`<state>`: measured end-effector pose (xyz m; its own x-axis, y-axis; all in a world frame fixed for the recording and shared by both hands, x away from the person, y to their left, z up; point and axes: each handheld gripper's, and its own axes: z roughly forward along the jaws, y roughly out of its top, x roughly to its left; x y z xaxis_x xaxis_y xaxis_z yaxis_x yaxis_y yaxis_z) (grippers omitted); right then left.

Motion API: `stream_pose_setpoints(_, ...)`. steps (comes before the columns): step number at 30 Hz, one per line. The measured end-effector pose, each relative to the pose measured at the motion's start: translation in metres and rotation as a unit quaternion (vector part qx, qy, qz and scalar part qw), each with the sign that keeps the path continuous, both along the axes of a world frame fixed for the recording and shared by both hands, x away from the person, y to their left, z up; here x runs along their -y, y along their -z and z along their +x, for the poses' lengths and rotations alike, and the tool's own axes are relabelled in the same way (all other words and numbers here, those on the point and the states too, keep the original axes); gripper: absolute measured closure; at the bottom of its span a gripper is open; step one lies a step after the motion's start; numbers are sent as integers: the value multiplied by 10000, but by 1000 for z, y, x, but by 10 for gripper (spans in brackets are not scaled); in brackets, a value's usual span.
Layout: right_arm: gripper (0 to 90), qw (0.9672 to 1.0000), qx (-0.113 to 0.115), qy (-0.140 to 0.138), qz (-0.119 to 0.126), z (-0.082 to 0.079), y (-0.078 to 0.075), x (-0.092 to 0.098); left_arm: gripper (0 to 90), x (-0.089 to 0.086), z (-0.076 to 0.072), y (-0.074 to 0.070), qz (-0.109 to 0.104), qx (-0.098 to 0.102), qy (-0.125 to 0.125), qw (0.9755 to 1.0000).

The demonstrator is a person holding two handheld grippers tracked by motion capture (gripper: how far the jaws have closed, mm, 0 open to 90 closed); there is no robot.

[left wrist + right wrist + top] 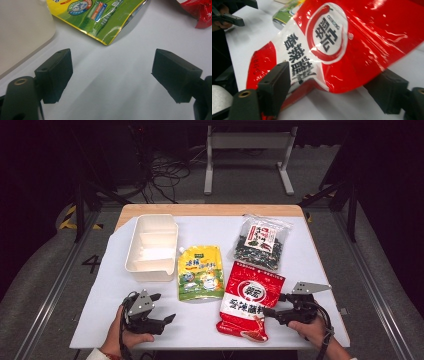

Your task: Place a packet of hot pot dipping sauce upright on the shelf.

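Red pouch [250, 301]: near right on the table [300, 270], edge raised between the spread right claw [272, 306], apparently lined up for a pinch, pads not pressing. Left claw [161, 309]: spread, empty, near left, beside yellow pouch [200, 272] and white tray [151, 247].

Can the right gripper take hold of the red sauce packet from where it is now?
Probably yes: the right gripper is open, its jaws already flank the red sauce packet's edge, and nothing lies between them.
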<state>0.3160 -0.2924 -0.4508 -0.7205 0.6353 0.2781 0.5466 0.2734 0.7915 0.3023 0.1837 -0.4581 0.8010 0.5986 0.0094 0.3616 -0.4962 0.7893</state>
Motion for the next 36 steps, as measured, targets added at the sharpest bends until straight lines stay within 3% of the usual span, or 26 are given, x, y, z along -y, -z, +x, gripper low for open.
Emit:
stream_pose_setpoints(6, 312, 9999, -39, 29, -155, 6, 2, -8, 161, 0, -1, 1, 13, -7, 10, 10000)
stream_pose_setpoints(8, 395, 9998, -140, -17, -123, 10, 4, -11, 161, 0, -1, 1, 50, 10, -14, 10000)
stream_pose_setpoints(11, 530, 9997, 16, -138, -216, 12, 0, -17, 161, -1, 0, 2, 60, -7, -14, 10000)
stream_pose_setpoints(17, 808, 9994, 219, -220, -179, 12, -1, -21, 161, -1, 0, 3, 108, -26, -19, 9999)
stream_pose_setpoints(19, 892, 9985, 402, -141, -343, 10, -3, -23, 161, -1, 0, 3, 104, -5, 5, 9999)
stream_pose_setpoints(21, 894, 9989, 349, -172, -264, 11, -5, -21, 155, -2, 0, 2, 66, 7, -33, 10000)
stream_pose_setpoints(24, 894, 9985, 443, -211, -232, 9, -8, -21, 155, -5, 1, 2, 13, 7, -59, 10000)
stream_pose_setpoints(32, 895, 9952, 934, -300, 3, -2, -34, -23, 143, -8, -1, 0, -127, 49, 15, 9999)
stream_pose_setpoints(36, 895, 9916, 1224, -392, 108, -10, -49, -24, 142, -9, 0, 0, -171, 56, -23, 9998)
